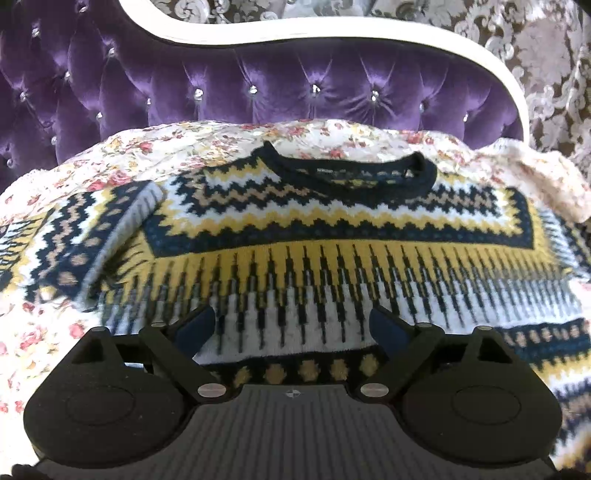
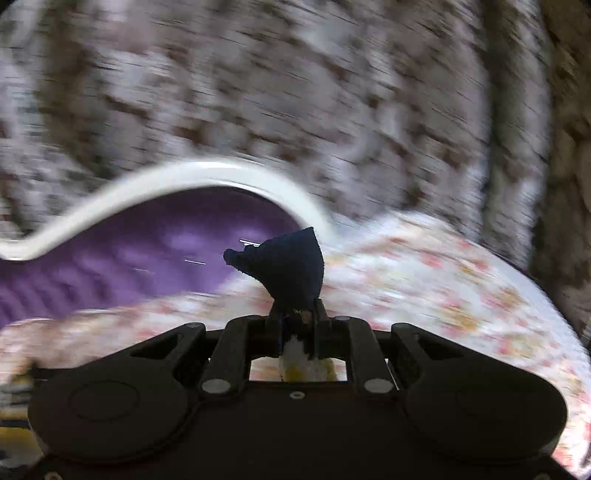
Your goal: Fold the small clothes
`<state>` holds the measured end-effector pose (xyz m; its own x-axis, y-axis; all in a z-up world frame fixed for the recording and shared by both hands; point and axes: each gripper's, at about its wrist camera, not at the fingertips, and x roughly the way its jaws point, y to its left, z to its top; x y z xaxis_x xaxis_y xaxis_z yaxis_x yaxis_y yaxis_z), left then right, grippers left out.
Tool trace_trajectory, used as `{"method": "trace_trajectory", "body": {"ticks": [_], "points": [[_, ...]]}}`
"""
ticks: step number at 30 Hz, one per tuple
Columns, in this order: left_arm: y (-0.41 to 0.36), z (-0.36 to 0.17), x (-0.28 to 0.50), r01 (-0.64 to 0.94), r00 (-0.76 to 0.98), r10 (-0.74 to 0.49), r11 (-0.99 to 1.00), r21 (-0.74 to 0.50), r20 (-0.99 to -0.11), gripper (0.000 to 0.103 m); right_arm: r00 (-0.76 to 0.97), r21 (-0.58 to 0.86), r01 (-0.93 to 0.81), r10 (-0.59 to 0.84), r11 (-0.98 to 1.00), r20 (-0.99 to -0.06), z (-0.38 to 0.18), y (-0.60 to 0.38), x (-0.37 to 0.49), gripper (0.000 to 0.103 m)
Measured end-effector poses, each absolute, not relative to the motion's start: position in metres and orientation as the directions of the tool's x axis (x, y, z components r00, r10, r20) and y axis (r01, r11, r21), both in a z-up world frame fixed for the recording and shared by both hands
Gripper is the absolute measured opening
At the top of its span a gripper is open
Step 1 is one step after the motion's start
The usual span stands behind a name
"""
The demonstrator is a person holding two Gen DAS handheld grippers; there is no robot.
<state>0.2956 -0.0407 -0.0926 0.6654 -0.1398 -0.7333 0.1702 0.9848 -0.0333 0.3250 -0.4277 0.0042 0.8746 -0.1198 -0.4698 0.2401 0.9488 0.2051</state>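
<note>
A knitted sweater (image 1: 295,236) in navy, yellow, white and tan zigzags lies flat on the bed, its navy collar (image 1: 351,173) toward the headboard. Its left sleeve (image 1: 85,236) is folded in over the body. My left gripper (image 1: 291,325) is open, just above the sweater's lower part, fingers (image 1: 195,326) spread wide with nothing between them. My right gripper (image 2: 295,314) is shut on a navy piece of the sweater (image 2: 291,266), which sticks up above the fingertips. The right wrist view is motion-blurred.
A floral bedspread (image 1: 44,332) covers the bed and shows in the right wrist view (image 2: 443,280). A purple tufted headboard (image 1: 221,92) with a white frame (image 1: 332,35) stands behind. Patterned curtains (image 2: 295,92) hang beyond it.
</note>
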Motion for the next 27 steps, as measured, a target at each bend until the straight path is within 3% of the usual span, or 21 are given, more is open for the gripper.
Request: {"method": "trace_trajectory", "body": {"ticks": [10,21,25,26,27], "points": [[0.034,-0.051,0.274,0.08,0.716,-0.117,0.993,-0.085,-0.688,0.091,0.892,0.328,-0.124,0.25,0.936,-0.377,0.017,-0.238,0.364,0.022],[0.099,-0.056,0.265,-0.047,0.71,-0.038,0.994,-0.101,-0.703,0.091,0.761,0.347,-0.288,0.433,0.893,-0.483,-0.079,-0.084,0.415,0.023],[0.102,-0.061,0.266,-0.052,0.703,-0.031,0.994,-0.095,-0.71,0.091,0.687,0.366,-0.338,0.493,0.867,-0.534,-0.102,-0.068,0.412,0.033],[0.102,-0.061,0.266,-0.05,0.703,-0.034,0.994,-0.097,-0.71,0.091,0.668,0.387,-0.35,0.517,0.853,-0.535,-0.102,-0.069,0.407,0.038],[0.1,-0.061,0.268,-0.047,0.703,-0.04,0.994,-0.102,-0.71,0.091,0.657,0.405,-0.355,0.533,0.843,-0.533,-0.101,-0.072,0.406,0.052]]}}
